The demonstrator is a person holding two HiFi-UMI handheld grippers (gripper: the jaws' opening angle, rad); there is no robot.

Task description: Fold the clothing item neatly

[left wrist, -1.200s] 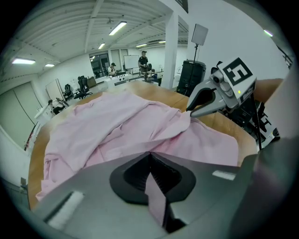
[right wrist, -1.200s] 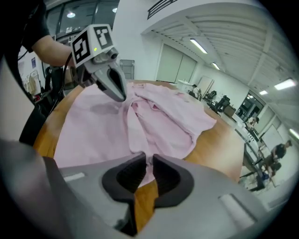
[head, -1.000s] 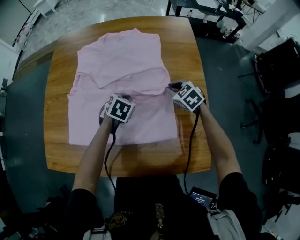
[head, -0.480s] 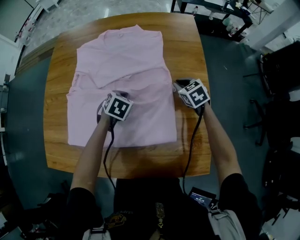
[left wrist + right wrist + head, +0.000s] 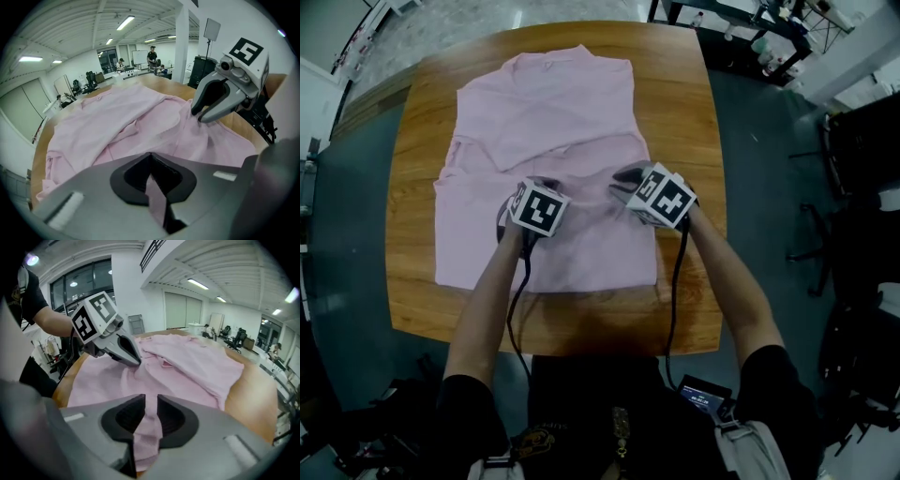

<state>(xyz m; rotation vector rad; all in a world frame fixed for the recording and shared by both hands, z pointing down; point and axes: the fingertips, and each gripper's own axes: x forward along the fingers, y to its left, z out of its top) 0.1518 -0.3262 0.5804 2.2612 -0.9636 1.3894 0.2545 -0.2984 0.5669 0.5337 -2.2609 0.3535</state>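
A pink shirt (image 5: 544, 103) lies spread on the wooden table (image 5: 684, 112), collar at the far end, with a fold across its middle. My left gripper (image 5: 536, 185) rests on the shirt's middle, shut on a thin pinch of pink cloth (image 5: 157, 197). My right gripper (image 5: 623, 181) stands just to its right, also over the shirt. A bunched fold of cloth (image 5: 147, 427) fills the narrow gap between its jaws, which have just been opening slightly. Each gripper shows in the other's view, the right gripper (image 5: 201, 116) and the left gripper (image 5: 135, 359), tips down on the fabric.
Bare wood borders the shirt on all sides, widest at the near edge (image 5: 581, 323). Black cables (image 5: 673, 309) trail from both grippers toward the person. Dark floor surrounds the table, with desks holding bottles (image 5: 759, 37) at the back right and a chair (image 5: 862, 122) at the right.
My right gripper has moved left from the shirt's right edge onto the shirt, closer to the left gripper. The left gripper has stayed where it was.
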